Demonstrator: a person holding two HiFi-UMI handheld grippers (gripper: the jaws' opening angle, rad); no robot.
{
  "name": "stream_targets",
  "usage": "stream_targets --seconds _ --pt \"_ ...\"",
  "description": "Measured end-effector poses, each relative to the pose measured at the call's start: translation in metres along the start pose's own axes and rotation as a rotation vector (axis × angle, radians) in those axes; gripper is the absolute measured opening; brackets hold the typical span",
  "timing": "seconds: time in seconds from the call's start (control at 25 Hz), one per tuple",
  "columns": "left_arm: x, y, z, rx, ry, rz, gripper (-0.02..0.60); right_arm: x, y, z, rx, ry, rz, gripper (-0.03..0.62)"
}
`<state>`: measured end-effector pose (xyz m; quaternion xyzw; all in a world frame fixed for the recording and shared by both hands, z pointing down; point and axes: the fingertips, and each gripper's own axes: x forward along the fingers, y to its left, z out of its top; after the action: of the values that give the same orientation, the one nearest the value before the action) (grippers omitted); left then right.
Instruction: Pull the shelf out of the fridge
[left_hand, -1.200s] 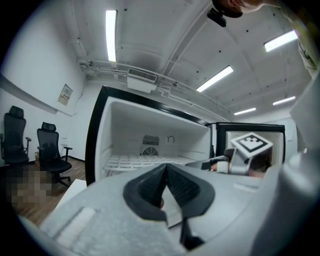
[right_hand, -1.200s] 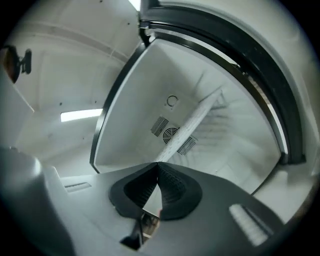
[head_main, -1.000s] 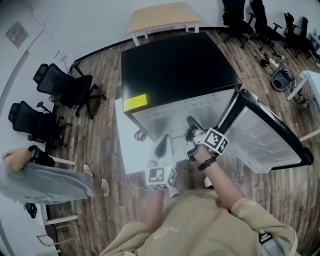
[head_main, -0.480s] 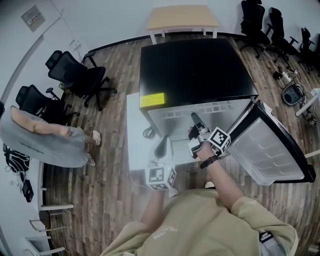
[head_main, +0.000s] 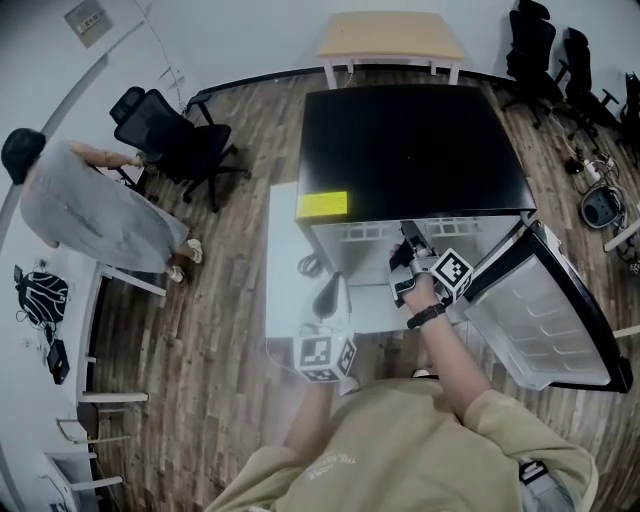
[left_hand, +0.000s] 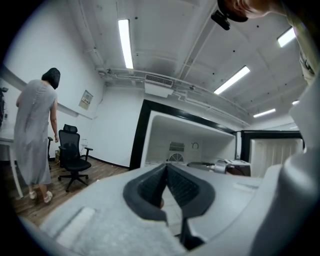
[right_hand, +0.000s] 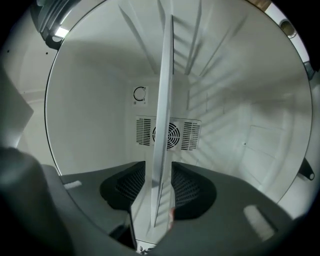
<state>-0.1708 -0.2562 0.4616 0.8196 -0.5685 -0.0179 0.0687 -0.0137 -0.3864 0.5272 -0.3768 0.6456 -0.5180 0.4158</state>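
The black-topped fridge (head_main: 410, 150) fills the upper centre of the head view, its door (head_main: 545, 310) swung open at the right. The shelf (right_hand: 162, 115) sits inside the fridge, a thin pane seen edge-on down the middle of the right gripper view. The right claw (right_hand: 159, 187) is opening, a pad on each side of the shelf's front edge with slight gaps. The left claw (left_hand: 167, 175), at lower centre outside the fridge, is pressed together and empty.
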Motion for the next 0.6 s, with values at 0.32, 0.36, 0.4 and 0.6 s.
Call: stream_targets --seconds 0.32,0.36,0.4,0.6 --pt "0.003 0.005 -0.005 0.004 0.015 0.019 0.002 0.019 -0.001 0.011 0.04 -0.028 0.025 0.161" --pt "0.004 0.006 -0.004 0.005 0.014 0.02 0.002 0.021 -0.002 0.012 0.051 -0.031 0.023 0.161" --pt "0.006 0.006 -0.003 0.006 0.012 0.021 0.002 0.022 -0.003 0.013 0.056 -0.034 0.022 0.161" --pt "0.008 0.01 0.001 0.008 0.002 0.032 0.002 0.03 -0.006 0.019 0.068 -0.045 0.008 0.158"
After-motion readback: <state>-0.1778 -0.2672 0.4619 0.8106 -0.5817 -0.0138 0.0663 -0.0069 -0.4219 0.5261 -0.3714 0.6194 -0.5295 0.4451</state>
